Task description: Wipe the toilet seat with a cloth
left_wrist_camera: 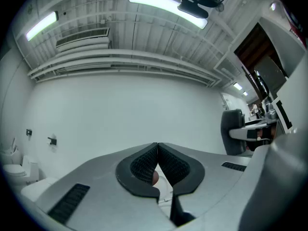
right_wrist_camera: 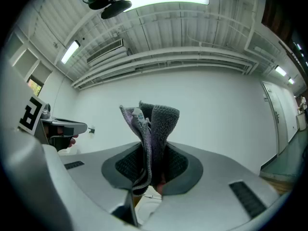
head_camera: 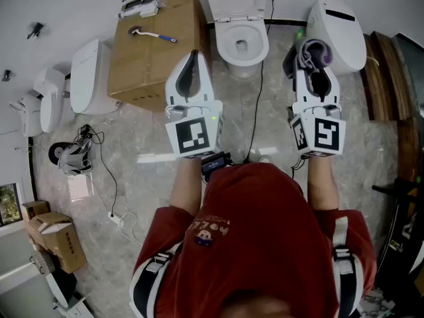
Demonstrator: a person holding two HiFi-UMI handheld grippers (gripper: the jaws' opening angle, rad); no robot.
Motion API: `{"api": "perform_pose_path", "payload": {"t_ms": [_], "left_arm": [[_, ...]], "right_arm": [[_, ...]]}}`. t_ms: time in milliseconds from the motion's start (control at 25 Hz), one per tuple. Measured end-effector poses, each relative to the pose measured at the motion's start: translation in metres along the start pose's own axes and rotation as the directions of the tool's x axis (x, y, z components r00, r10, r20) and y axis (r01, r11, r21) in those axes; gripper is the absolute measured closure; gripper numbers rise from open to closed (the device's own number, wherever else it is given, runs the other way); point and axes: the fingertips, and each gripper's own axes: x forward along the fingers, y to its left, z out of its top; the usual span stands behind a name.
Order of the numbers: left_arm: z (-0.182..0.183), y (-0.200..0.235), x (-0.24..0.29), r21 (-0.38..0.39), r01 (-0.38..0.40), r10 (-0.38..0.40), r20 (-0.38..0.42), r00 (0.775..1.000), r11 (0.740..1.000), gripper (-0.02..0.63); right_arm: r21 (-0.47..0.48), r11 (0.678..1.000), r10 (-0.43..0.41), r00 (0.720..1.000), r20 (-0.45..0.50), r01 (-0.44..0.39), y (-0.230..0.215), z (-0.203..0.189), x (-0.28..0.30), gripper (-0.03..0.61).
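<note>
The person in a red shirt (head_camera: 265,224) is standing on the marble floor (head_camera: 132,171) and holding both grippers out ahead, side by side. The left gripper (left_wrist_camera: 157,146) is holding its jaws pressed together at the tips, with nothing caught between them. The right gripper (right_wrist_camera: 153,150) is pinching a grey-and-lilac cloth (right_wrist_camera: 153,121) — the folded fabric is sticking up past the pads and bunching at its top. In the head view the open toilet (head_camera: 224,45) is sitting by the far wall, between the two grippers, with its lid raised. The cloth is hanging to the right of it, apart from it. A closed toilet (head_camera: 341,32) is standing further right, just behind the cloth. To the left of the open toilet a cardboard box (head_camera: 156,58) is carrying a blue-handled brush (head_camera: 154,36) — and another white fixture (head_camera: 89,78) is resting against the box's left side.
</note>
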Motion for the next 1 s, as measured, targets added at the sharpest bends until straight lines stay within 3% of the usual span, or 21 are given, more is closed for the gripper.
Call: {"api": "perform_pose_path", "payload": {"t_ms": [160, 480, 1000], "left_arm": [[-0.001, -0.021, 0.006, -0.048, 0.022, -0.021, 0.025, 0.999, 0.999, 0.600], [-0.003, -0.070, 0.012, -0.029, 0.011, -0.011, 0.009, 1.000, 1.000, 0.600], [-0.053, -0.132, -0.005, -0.029, 0.013, -0.017, -0.141, 0.990, 1.000, 0.600]], "right_arm": [[0.004, 1.000, 0.001, 1.000, -0.015, -0.001, -0.014, -0.007, -0.002, 0.494], [0.047, 0.999, 0.024, 0.998, -0.049, -0.022, -0.053, -0.031, -0.012, 0.494], [0.112, 0.990, 0.107, 0.984, -0.141, -0.091, -0.076, -0.090, -0.043, 0.494]]}}
